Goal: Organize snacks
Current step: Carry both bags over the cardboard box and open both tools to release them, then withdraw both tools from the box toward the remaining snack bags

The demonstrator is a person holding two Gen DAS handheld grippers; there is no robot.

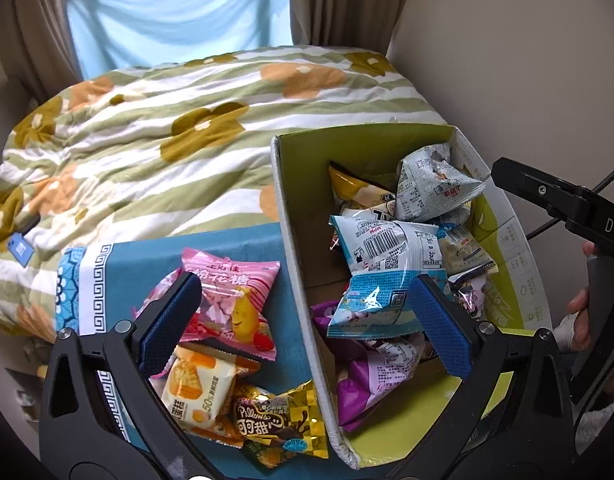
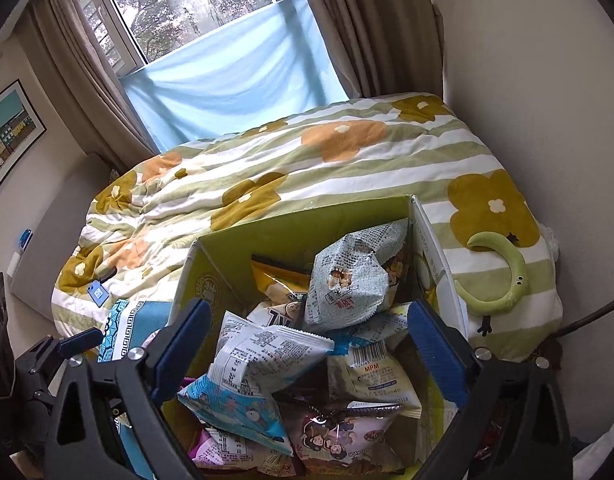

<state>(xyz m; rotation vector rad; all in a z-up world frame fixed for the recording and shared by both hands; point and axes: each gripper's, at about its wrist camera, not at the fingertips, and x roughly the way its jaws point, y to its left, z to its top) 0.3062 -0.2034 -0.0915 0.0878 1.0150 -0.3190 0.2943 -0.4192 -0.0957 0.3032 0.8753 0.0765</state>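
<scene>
A green-lined cardboard box [image 1: 293,216] holds several snack packets, with a blue-and-white packet [image 1: 381,280] on top. Left of it on a teal cloth [image 1: 127,276] lie a pink marshmallow packet [image 1: 231,300], an orange-and-white cake packet [image 1: 199,392] and a gold Pillows packet [image 1: 279,424]. My left gripper [image 1: 307,320] is open and empty, straddling the box's left wall. My right gripper [image 2: 311,344] is open and empty above the box [image 2: 211,264], over a white-and-blue packet [image 2: 259,364] and a grey packet [image 2: 351,284]. The right gripper's arm also shows at the right edge of the left wrist view [image 1: 567,204].
The box and cloth sit at the near edge of a bed with a green-striped flowered quilt [image 1: 167,128]. A green neck fan [image 2: 503,276] lies on the quilt right of the box. A small blue tag [image 2: 99,294] lies on the quilt's left. A wall stands close on the right.
</scene>
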